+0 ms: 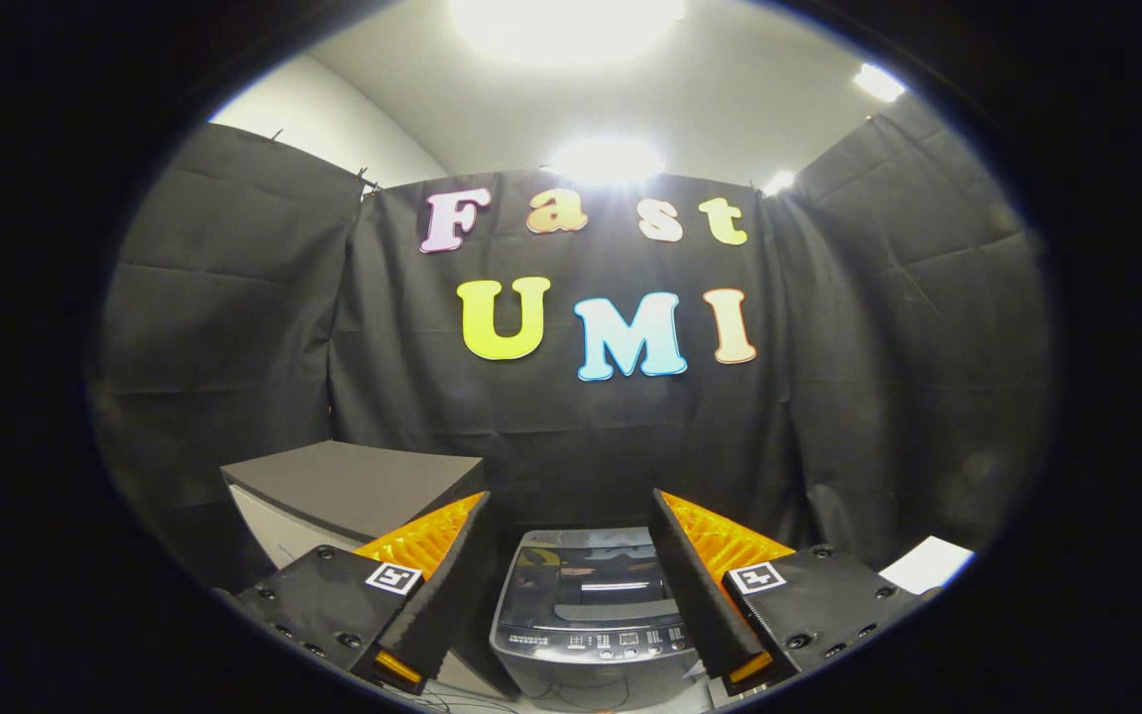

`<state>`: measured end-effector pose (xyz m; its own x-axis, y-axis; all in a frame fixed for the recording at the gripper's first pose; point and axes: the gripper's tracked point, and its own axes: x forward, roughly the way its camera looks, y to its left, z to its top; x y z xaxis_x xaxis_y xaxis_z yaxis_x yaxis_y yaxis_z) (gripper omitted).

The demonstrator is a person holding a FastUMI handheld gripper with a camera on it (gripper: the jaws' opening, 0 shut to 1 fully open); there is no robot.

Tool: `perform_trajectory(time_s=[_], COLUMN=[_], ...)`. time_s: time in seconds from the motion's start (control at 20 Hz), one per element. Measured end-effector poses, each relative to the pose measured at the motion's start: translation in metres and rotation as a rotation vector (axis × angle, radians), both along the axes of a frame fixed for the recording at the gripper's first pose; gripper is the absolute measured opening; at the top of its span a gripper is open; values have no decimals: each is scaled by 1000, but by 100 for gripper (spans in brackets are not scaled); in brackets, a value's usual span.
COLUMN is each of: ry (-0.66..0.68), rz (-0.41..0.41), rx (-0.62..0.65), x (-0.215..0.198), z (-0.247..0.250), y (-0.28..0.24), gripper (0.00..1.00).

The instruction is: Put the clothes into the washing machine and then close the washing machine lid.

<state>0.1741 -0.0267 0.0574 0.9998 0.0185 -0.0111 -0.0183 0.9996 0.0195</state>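
Note:
A small grey top-loading washing machine (586,615) stands on the floor below, seen between my two fingers. Its glossy lid (586,580) lies flat and shut, with the control panel along the near edge. My gripper (571,511) hovers above it, open, with nothing between the fingers. I see no clothes among the things around the machine.
A grey-topped white box or cabinet (353,491) stands left of the machine, behind my left finger. A white sheet or board (926,565) lies at the far right. The black cloth wall rises close behind the machine.

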Motion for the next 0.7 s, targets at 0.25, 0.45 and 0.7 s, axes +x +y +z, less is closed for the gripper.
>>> perform_trajectory(time_s=[0.25, 0.45, 0.7], ry=[-31, -68, -101], rz=[-17, -21, -22], rx=[-9, 6, -11], x=[-58, -96, -128], z=[21, 36, 42], y=[-3, -2, -1], gripper=[97, 97, 97])
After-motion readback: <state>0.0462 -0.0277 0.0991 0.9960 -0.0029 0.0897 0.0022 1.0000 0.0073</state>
